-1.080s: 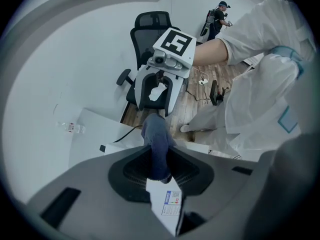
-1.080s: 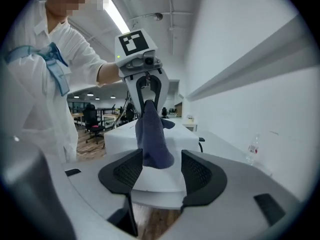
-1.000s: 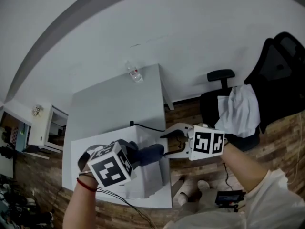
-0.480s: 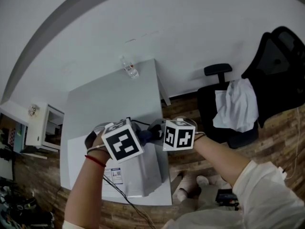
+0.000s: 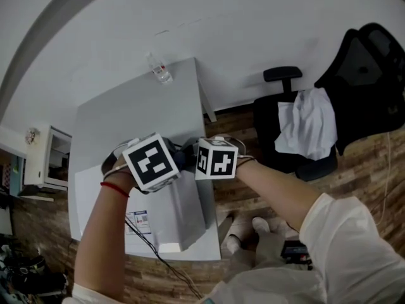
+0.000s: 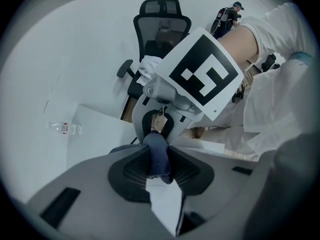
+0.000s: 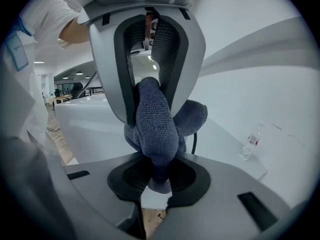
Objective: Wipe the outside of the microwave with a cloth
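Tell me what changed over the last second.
The right gripper swung in leftward to meet the left gripper and closed on the cloth, so both now hold it over the microwave. The left gripper shifted toward the microwave's far edge. Unchanged: the left gripper's grip on the cloth, the microwave, and the bottle on the table.

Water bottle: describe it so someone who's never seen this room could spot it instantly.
Find the white table against the wall. At its far end sits a small clear plastic bottle with a red label. It is alone there, apart from the white microwave at the near end.
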Motion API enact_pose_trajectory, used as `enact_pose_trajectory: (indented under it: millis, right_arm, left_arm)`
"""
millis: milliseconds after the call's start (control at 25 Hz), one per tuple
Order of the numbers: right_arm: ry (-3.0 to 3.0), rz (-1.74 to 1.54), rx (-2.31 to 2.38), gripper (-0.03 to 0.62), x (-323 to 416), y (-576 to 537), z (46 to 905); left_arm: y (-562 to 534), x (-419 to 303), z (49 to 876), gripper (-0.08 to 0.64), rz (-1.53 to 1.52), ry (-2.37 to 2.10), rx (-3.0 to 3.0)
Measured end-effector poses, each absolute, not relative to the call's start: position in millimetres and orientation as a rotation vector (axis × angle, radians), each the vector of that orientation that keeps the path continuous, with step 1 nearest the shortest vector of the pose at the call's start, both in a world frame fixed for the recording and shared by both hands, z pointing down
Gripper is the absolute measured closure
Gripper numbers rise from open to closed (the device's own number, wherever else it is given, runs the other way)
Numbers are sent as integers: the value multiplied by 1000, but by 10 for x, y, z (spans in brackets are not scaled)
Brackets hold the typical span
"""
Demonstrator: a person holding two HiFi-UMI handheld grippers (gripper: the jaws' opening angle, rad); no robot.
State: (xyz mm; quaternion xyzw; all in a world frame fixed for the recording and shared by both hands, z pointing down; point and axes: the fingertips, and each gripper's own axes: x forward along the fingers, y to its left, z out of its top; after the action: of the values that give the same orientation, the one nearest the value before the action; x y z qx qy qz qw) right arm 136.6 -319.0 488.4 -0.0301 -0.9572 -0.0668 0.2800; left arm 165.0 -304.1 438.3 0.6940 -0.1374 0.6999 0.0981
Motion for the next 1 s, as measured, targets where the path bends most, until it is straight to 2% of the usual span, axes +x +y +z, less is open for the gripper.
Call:
enact_pose_trajectory:
  millis: [280, 1000]
  right_arm:
    - [-2562, -175, -119, 512, 1367, -3104, 4918]
    - [-2567, -96, -190, 514, 1465, -2636, 4994]
  left_arm:
    - [-2940, 1754, 4409, 466, 1948, -382, 2122]
    - [-2527, 1808, 4455, 469, 1917, -364, 2109]
